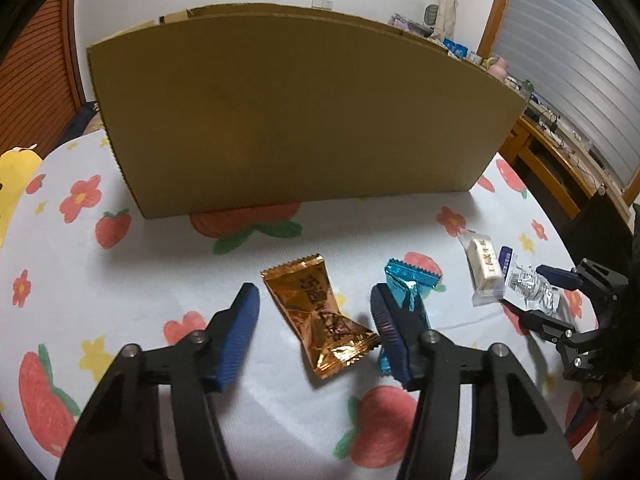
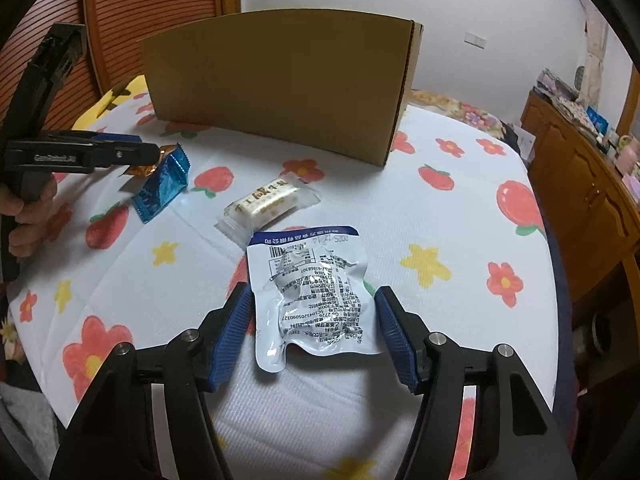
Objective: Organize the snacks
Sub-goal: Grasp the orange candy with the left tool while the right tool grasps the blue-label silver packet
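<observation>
An orange foil snack packet lies on the flower-print tablecloth between the fingers of my left gripper. That gripper is open; its left pad stands clear of the packet and its right pad is at the packet's lower corner. A blue foil packet lies just behind the right finger. My right gripper straddles a clear printed pouch lying flat, with the pads right at its side edges and no visible squeeze. A white wrapped candy bar lies beyond the pouch.
A tall cardboard box stands at the back of the table. A wooden sideboard with small items runs along the right. A hand holds the left gripper's handle at the left edge.
</observation>
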`<state>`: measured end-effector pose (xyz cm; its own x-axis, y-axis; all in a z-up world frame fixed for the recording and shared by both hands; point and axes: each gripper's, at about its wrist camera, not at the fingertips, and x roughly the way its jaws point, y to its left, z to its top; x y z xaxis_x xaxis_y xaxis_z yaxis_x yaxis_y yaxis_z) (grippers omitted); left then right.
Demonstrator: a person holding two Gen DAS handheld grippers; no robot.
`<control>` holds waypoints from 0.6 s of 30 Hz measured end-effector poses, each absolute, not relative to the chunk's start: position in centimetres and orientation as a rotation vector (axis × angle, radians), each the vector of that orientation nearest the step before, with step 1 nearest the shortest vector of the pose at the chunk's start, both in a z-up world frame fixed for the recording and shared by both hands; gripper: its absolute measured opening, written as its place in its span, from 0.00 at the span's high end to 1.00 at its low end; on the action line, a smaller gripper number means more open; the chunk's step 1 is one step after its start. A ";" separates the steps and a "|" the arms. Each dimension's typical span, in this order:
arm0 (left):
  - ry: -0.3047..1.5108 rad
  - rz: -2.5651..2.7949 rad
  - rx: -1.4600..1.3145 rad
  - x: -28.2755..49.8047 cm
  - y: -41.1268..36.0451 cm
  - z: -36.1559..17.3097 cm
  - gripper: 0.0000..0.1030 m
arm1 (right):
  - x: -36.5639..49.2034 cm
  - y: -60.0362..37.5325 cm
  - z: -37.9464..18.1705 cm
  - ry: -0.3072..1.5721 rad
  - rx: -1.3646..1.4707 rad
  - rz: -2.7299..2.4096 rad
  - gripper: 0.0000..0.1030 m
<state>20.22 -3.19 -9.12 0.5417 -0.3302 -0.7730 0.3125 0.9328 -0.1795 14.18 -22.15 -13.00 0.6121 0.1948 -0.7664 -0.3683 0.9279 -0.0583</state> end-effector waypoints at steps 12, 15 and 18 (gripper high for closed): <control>0.910 -0.368 0.046 19.0 -3.5 -9.3 0.76 | 14.2 -22.2 -13.0 0.855 -0.214 0.329 0.37; 0.900 -0.367 0.056 18.5 -3.3 -9.4 0.77 | 14.2 -22.2 -13.1 0.856 -0.212 0.330 0.37; 0.893 -0.366 0.057 17.9 -3.0 -9.4 0.79 | 14.2 -22.2 -13.1 0.857 -0.210 0.330 0.37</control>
<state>17.88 -3.04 -9.41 0.5694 -0.2882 -0.7698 0.3350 0.9366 -0.1028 14.22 -22.23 -13.09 0.6088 0.1996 -0.7678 -0.3665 0.9291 -0.0490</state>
